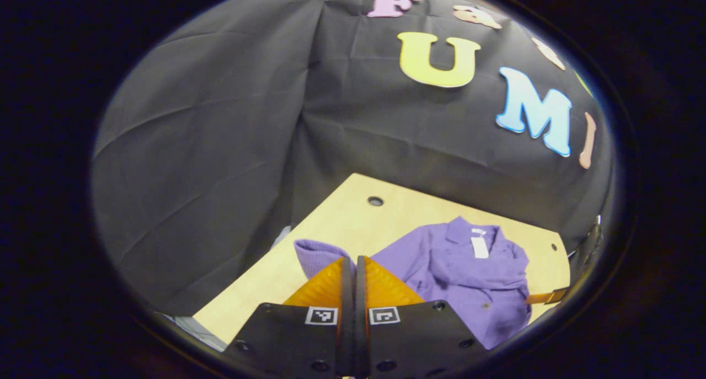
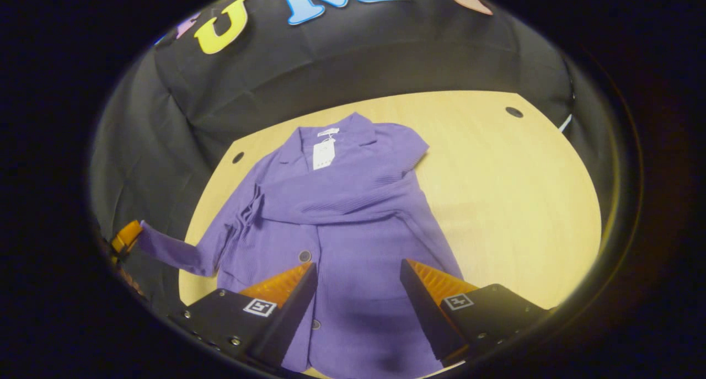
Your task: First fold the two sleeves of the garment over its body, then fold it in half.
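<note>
A purple buttoned garment (image 2: 353, 213) lies face up on the wooden table (image 2: 496, 191), collar toward the wall. One sleeve (image 2: 336, 199) is folded across its chest. The other sleeve (image 2: 171, 252) is pulled out sideways past the table's edge, where my left gripper (image 2: 126, 236) holds its cuff. In the left gripper view, that gripper (image 1: 353, 260) is shut with the cuff (image 1: 317, 255) bunched at its tips, and the garment (image 1: 463, 274) lies beyond. My right gripper (image 2: 358, 264) hovers open over the garment's lower body, with nothing between its fingers.
A white tag (image 2: 322, 154) hangs at the collar. The table has small round holes (image 2: 514, 112) near its corners. Black cloth walls stand close behind and to the sides. Bare wood (image 2: 524, 213) stretches to the right of the garment.
</note>
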Available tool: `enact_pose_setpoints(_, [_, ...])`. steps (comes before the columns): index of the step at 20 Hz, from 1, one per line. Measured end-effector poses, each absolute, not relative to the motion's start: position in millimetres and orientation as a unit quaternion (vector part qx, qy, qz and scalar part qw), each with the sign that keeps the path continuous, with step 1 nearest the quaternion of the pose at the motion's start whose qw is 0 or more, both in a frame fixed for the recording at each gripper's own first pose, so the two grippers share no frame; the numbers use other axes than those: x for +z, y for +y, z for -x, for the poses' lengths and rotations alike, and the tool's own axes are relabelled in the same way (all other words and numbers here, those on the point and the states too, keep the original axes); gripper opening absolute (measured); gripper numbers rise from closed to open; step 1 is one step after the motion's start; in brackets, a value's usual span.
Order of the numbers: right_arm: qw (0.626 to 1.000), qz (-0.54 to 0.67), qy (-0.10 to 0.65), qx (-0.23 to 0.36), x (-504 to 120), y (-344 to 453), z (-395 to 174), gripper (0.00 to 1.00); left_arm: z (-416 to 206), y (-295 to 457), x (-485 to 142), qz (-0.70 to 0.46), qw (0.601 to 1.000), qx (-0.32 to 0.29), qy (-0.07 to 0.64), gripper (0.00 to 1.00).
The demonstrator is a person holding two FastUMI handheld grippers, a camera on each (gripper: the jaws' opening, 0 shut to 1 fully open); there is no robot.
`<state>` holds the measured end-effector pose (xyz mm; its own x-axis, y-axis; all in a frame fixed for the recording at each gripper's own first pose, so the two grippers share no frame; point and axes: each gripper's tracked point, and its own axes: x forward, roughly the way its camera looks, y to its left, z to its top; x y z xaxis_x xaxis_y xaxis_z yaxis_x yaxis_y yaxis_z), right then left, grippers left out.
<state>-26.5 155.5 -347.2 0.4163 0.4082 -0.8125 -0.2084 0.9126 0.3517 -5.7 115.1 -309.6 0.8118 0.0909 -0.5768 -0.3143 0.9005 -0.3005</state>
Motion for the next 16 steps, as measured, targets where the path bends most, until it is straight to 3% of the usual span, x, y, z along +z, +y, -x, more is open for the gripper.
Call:
enact_pose_setpoints(5, [0.837,-0.123,0.512,0.148,-352.5,116.0,37.4,0.94,-58.0,49.5,-291.7,0.164,0.946,0.035,0.278,0.07])
enact_pose_setpoints(10, [0.832,-0.139,0.526,0.108,-366.2,74.8,46.8,0.94,-20.0,35.7,-386.0,0.230,0.888,0.081,0.389,0.07])
enact_pose_setpoints(11, [0.830,-0.142,0.530,0.102,-368.2,69.0,47.9,0.94,-9.5,41.1,-400.1,0.235,0.880,0.095,0.403,0.14])
enact_pose_setpoints(14, [0.829,-0.145,0.531,0.094,-369.0,61.8,47.2,0.94,6.9,48.2,-430.4,0.217,0.876,0.104,0.418,0.73])
enact_pose_setpoints(15, [0.829,-0.144,0.531,0.094,-367.9,60.6,47.5,0.94,7.0,44.0,-436.9,0.221,0.874,0.094,0.422,0.60])
enact_pose_setpoints(16, [0.829,-0.142,0.532,0.095,-367.4,60.2,47.7,0.94,7.9,37.1,-439.9,0.227,0.871,0.084,0.428,0.67])
